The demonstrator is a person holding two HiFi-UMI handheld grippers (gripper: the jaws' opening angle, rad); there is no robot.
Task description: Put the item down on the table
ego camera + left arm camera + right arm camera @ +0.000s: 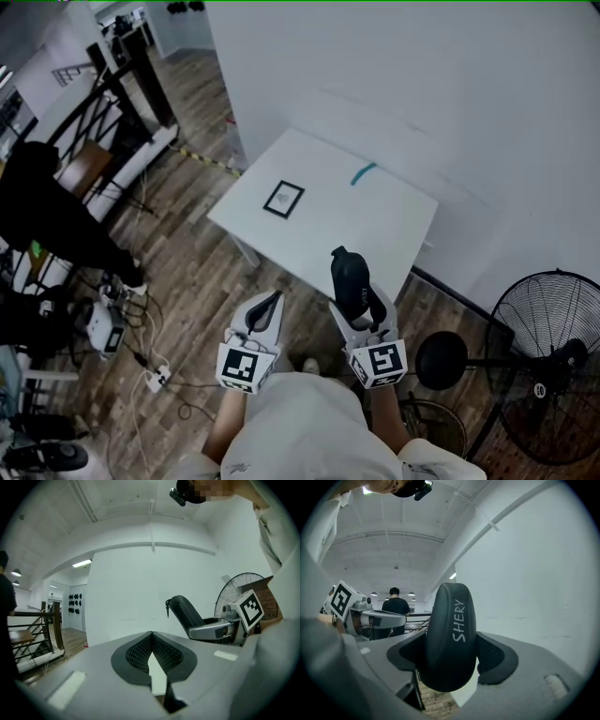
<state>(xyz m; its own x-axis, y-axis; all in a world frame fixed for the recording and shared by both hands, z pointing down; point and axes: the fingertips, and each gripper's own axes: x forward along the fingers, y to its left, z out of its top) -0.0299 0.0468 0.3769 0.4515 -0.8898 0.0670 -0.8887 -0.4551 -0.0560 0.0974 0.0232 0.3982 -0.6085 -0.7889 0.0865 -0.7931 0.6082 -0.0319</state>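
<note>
- The right gripper (364,305) is clamped on a black case (348,274) (the word SHERY is printed on it). The case sticks out beyond the jaws.
- The case is not on the table; in the head view it shows over the near edge of the white table (384,230).
- The left gripper (263,314) is just beside the right one, its jaws pressed together with nothing between them.
- On the table lie a dark-framed square card (283,199) and a short teal strip (363,173).

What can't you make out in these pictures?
Head view: the print on the card is too small to read; the teal mark is too small to identify; the fan is cut off by the edge.
Right gripper view: the black case, lower end hidden inside the right gripper.
</note>
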